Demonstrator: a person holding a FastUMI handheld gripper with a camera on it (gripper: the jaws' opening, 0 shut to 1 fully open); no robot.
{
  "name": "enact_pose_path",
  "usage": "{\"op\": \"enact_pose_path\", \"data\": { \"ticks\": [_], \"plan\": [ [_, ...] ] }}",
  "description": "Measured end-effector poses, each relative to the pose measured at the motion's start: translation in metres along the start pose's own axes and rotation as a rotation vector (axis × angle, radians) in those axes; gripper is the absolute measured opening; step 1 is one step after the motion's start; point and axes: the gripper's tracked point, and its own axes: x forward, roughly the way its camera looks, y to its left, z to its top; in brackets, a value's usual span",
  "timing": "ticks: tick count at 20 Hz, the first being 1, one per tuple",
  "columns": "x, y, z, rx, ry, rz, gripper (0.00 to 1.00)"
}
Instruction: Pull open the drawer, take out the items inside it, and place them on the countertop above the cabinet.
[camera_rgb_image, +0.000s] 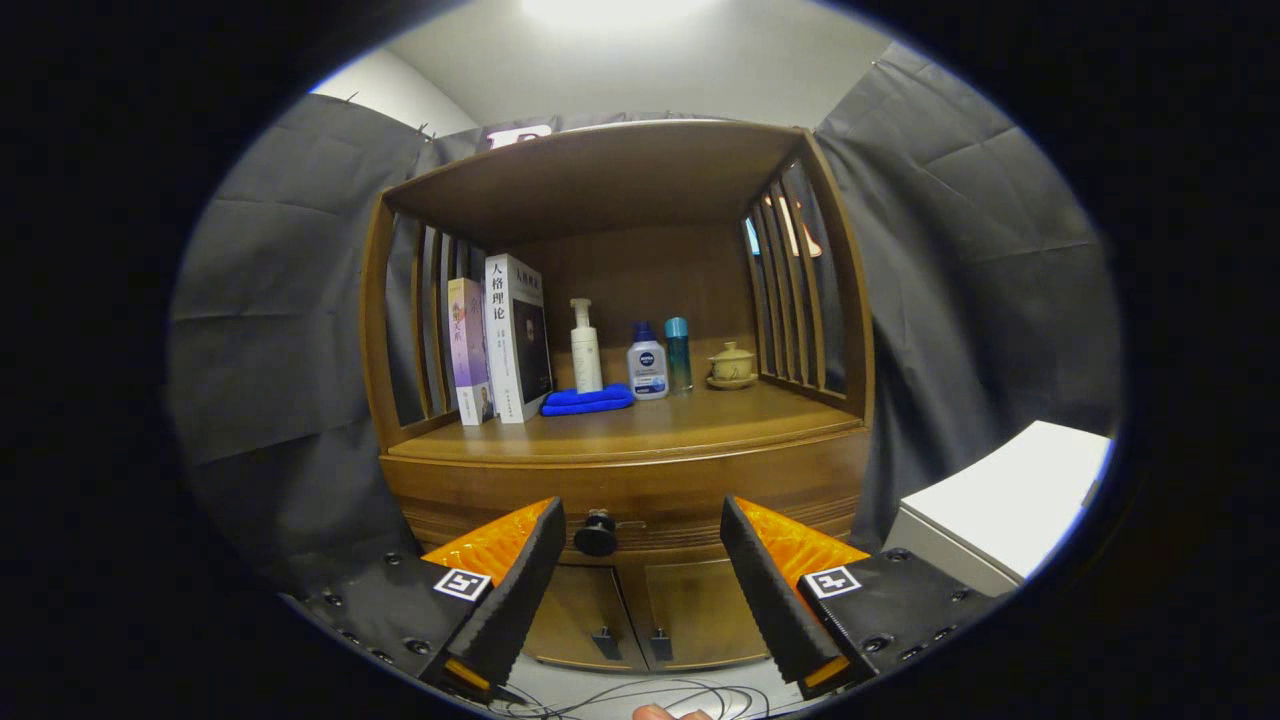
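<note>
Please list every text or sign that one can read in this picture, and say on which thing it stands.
"人格理论": spine of the white book on the shelf.
Purple book: spine text too blurred to read.
White and blue bottle: label too small to read.
Fingers of the open gripper, with the drawer knob beyond and between them: square coded markers, no words.

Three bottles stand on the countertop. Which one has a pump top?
The tall white bottle, behind the blue cloth, nearest the books. The other two wear plain caps: one short with a blue cap, one slim and teal. The open gripper is aimed at the drawer knob.
</note>
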Motion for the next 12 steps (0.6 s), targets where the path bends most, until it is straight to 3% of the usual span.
{"op": "enact_pose_path", "data": {
  "ticks": [12],
  "plan": [
    [0.080,0.037,-0.039,-0.026,0.083,0.054,0.98]
  ]
}}
